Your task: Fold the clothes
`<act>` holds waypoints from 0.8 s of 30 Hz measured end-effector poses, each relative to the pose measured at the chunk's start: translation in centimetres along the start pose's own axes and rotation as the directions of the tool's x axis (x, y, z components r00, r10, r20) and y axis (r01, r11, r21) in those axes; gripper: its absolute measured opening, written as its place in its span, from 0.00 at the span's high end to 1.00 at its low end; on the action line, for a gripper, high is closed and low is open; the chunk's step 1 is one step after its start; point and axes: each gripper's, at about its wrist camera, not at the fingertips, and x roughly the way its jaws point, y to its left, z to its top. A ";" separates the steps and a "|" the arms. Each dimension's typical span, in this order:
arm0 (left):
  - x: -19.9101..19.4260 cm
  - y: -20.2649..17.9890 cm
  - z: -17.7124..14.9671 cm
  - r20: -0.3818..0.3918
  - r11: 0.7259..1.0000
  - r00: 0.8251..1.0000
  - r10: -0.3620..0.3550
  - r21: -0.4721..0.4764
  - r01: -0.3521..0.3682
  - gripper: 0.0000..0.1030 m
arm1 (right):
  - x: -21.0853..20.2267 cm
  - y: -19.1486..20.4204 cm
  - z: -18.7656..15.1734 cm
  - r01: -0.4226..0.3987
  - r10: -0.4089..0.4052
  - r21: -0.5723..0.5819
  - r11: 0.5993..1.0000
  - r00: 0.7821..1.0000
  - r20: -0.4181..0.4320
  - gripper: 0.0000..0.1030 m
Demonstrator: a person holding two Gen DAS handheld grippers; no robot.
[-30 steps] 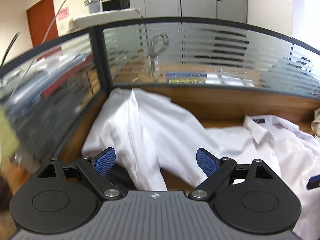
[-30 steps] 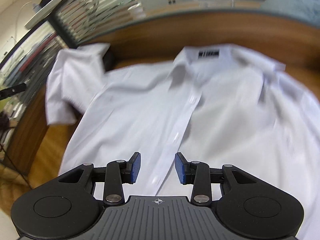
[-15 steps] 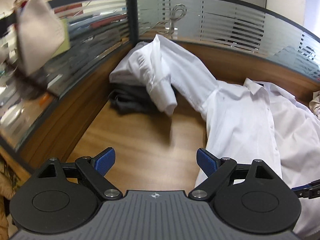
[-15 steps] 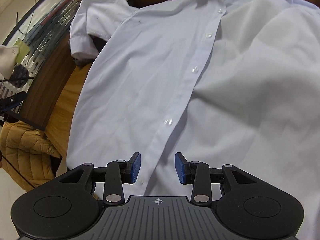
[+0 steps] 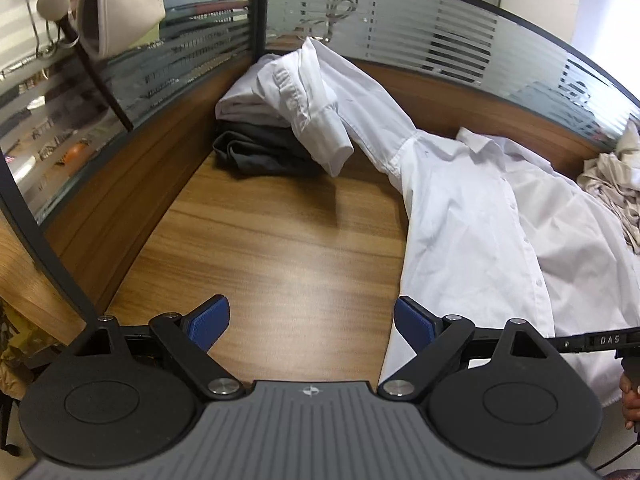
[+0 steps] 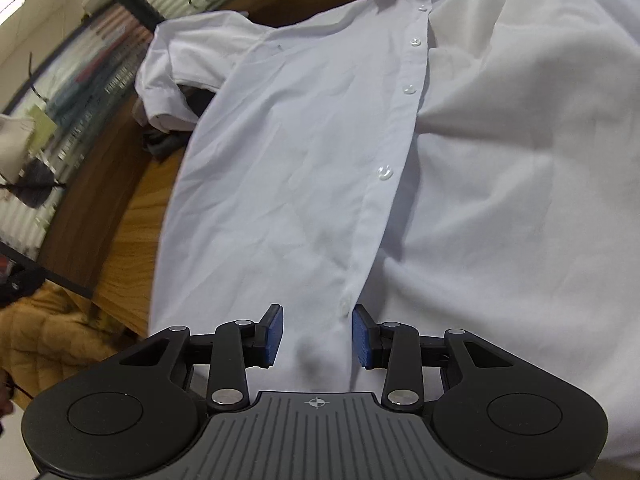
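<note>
At 11 o'clock, sleeve [image 5: 320, 120] drapes over the grey pile [image 5: 260, 152]. Left gripper [image 5: 311, 326] is spread wide over bare desk [image 5: 280, 240], holding nothing. Shirt [image 6: 320, 160] lies spread, collar at 12. Right gripper [image 6: 318, 338] is part-spread, straddling the placket. Risk: a pull drags the sleeve, toppling the pile.

Dark garment [image 5: 260, 152] under shirt sleeve [image 5: 316, 108]

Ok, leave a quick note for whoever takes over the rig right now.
Left tool: open, empty, over bare desk beside the shirt's edge.
Right tool: partly open, over the button placket near the hem, gripping nothing.
White shirt: spread front-up, collar at the far side, one sleeve draped over a dark folded pile.
Done: shirt laid out. Left: every fold.
</note>
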 end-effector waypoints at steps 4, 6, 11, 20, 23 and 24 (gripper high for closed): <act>-0.4 0.9 -0.8 0.010 0.999 0.999 -0.031 0.010 0.031 0.10 | -0.7 -0.6 -1.2 -0.054 0.049 0.077 0.996 0.997 0.059 0.61; -0.4 1.3 -1.1 0.007 0.999 0.999 -0.043 0.018 0.043 0.10 | -0.6 -0.5 -1.5 -0.054 0.049 0.077 0.996 0.997 0.057 0.61; -0.2 1.8 -1.8 -0.015 0.998 0.998 -0.065 0.022 0.065 0.10 | -0.5 -0.4 -2.1 -0.054 0.050 0.076 0.996 0.997 0.054 0.66; 0.7 1.7 -3.0 -0.040 0.995 0.994 -0.104 0.007 0.104 0.10 | -3.5 1.3 -1.2 -0.101 0.096 0.086 0.991 0.994 0.059 0.98; 1.1 1.4 -3.5 -0.045 0.992 0.991 -0.123 -0.010 0.122 0.10 | -6.5 1.8 0.1 -0.090 0.084 0.108 0.990 0.995 0.059 0.98; 1.3 1.2 -3.5 -0.045 0.992 0.991 -0.129 -0.009 0.128 0.10 | -7.5 1.7 0.5 -0.081 0.074 0.112 0.990 0.995 0.068 0.98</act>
